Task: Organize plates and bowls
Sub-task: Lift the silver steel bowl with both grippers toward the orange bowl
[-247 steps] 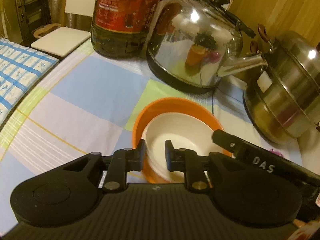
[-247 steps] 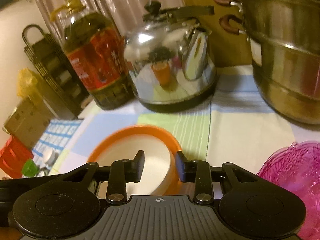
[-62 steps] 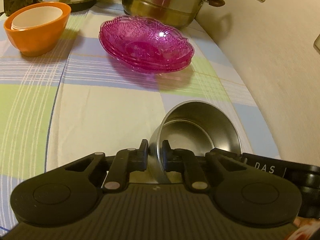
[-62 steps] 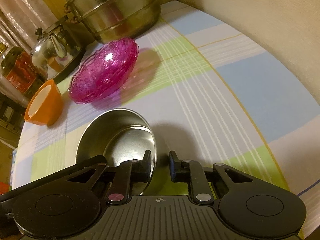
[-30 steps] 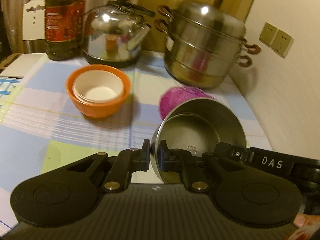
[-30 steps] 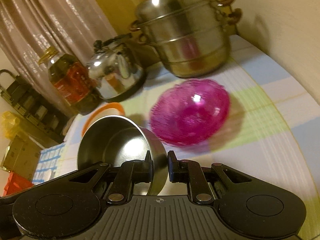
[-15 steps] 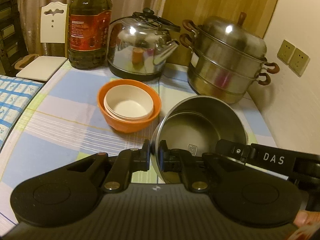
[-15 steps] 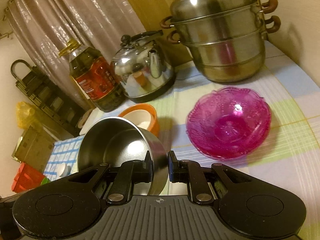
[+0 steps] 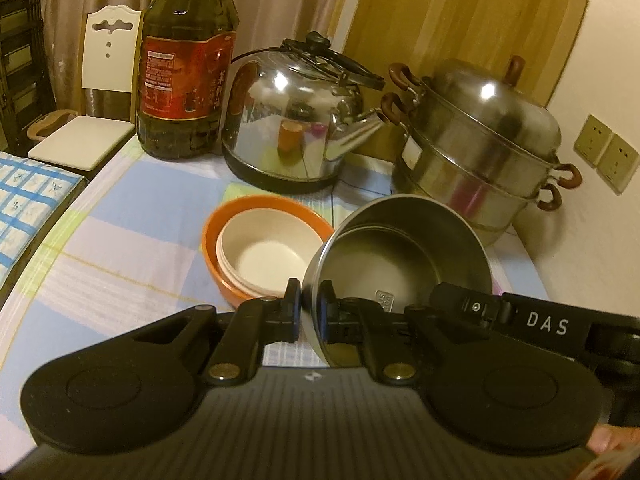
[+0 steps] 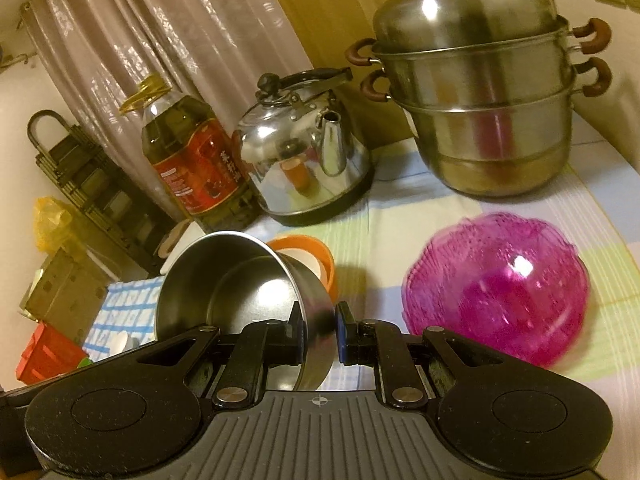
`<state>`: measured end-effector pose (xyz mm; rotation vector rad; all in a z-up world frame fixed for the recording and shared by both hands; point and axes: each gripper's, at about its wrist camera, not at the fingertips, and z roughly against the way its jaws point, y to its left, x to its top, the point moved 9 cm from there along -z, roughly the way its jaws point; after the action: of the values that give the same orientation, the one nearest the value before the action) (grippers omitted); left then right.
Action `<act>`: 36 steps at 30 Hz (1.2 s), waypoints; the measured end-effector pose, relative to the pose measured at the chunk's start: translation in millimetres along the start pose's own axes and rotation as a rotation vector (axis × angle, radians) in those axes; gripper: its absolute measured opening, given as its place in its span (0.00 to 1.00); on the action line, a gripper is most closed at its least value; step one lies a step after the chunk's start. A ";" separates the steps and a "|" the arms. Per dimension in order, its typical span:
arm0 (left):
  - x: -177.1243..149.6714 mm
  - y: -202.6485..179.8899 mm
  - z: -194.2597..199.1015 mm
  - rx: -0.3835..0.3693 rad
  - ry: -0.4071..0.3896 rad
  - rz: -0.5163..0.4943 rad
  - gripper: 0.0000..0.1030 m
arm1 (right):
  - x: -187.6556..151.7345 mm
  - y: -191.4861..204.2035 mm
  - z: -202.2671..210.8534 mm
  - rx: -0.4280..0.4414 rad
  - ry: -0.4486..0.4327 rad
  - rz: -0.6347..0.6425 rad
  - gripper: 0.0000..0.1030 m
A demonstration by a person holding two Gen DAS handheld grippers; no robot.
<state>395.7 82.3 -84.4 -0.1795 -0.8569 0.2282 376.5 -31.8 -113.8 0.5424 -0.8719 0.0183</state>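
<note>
Both grippers hold one steel bowl (image 9: 400,248) in the air above the table, tilted with its mouth toward the cameras. My left gripper (image 9: 310,302) is shut on the bowl's left rim. My right gripper (image 10: 318,326) is shut on the steel bowl (image 10: 224,280) at its right rim, and its arm crosses the left wrist view at lower right. An orange bowl (image 9: 224,216) with white bowls (image 9: 264,252) nested inside sits on the checked tablecloth just beyond the steel bowl; the orange bowl (image 10: 320,254) peeks out behind it. The stack of pink glass bowls (image 10: 496,284) sits to the right.
At the back stand an oil bottle (image 9: 186,60), a shiny kettle (image 9: 296,124) and a lidded steel steamer pot (image 9: 476,148). A wall with sockets (image 9: 606,152) bounds the right side. The table edge, a chair (image 9: 100,92) and a blue-checked cloth (image 9: 28,200) lie to the left.
Both grippers carried the steel bowl toward the orange bowl, which now sits closer and nearer the centre. The pink bowls have slipped to the right, out of the left wrist view.
</note>
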 end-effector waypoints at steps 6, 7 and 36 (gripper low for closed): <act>18.4 12.6 -23.6 -0.008 -0.001 0.029 0.07 | 16.9 3.6 -24.9 -0.009 -0.001 0.022 0.15; 22.4 14.2 -26.9 -0.012 -0.002 0.032 0.07 | 20.6 4.3 -28.5 -0.008 -0.004 0.025 0.15; 37.3 70.9 -89.8 0.054 0.056 0.161 0.08 | 30.0 15.5 -124.1 0.013 0.111 0.068 0.15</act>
<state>478.9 154.6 -132.6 -0.2036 -0.7806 0.3947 482.1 32.5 -149.2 0.5185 -0.7822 0.1154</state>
